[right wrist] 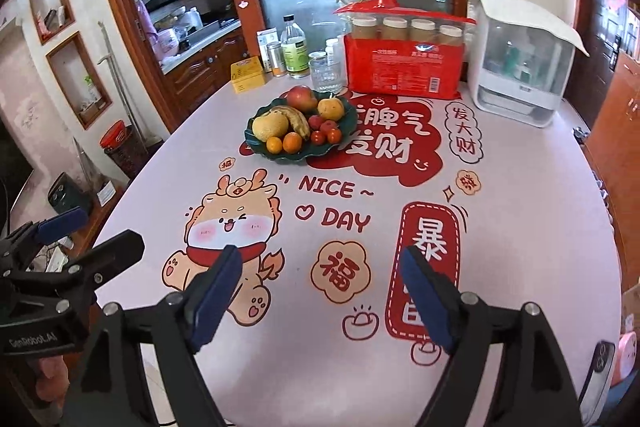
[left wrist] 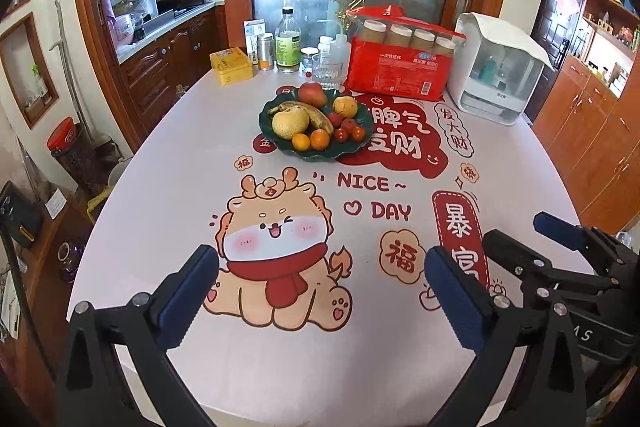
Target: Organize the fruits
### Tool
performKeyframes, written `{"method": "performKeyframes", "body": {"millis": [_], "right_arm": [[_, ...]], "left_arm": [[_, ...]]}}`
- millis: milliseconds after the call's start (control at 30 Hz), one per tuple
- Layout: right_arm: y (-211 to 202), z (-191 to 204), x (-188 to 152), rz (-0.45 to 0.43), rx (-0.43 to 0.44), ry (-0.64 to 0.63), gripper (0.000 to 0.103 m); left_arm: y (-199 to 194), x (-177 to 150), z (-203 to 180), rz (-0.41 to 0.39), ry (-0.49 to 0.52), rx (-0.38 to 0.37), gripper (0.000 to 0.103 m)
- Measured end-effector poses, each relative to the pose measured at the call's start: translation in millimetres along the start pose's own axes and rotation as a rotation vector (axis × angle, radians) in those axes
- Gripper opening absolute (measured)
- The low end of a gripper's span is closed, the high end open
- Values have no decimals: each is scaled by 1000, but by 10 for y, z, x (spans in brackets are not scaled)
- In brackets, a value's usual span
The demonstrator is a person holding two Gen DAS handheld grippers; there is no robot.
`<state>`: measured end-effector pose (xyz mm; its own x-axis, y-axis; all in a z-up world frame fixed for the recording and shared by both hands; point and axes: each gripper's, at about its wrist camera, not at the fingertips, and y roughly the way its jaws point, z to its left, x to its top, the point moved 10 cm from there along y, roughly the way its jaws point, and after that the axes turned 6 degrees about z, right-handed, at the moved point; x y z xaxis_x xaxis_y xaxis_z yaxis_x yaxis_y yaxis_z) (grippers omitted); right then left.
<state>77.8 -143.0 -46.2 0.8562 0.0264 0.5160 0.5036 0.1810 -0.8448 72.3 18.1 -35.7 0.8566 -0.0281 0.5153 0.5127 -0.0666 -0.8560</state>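
Left gripper (left wrist: 320,279) & right gripper (right wrist: 322,279) both spread wide, empty; green plate (left wrist: 280,147) w/ apple (left wrist: 312,94), pears, banana (left wrist: 316,115), oranges, tomatoes.

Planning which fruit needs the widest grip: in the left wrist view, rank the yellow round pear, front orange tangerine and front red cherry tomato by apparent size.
1. Yellow round pear
2. Orange tangerine
3. Red cherry tomato
All share one dark green plate, so nearness hardly matters.

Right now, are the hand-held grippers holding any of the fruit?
No. The left hand-held gripper and the right hand-held gripper are both open and empty above the table. All the fruit sits on the green plate.
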Motion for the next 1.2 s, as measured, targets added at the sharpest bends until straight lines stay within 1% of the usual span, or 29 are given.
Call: {"method": "performKeyframes", "body": {"millis": [200, 367, 533, 733, 1200], "right_arm": [[-95, -9, -57, -2, -28, 32, 85], [-117, 29, -177, 26, -29, 44, 85], [-199, -26, -196, -1, -57, 71, 85], [-218, -98, -250, 5, -80, 98, 85], [-261, -177, -284, 1, -126, 116, 85]], "left_arm": [[-26, -36, 27, 1, 34, 32, 102], [-23, -67, -4, 10, 45, 23, 102], [4, -112, -64, 25, 66, 5, 102], [26, -128, -108, 38, 82, -10, 102], [58, -130, -175, 54, 98, -34, 102]]}}
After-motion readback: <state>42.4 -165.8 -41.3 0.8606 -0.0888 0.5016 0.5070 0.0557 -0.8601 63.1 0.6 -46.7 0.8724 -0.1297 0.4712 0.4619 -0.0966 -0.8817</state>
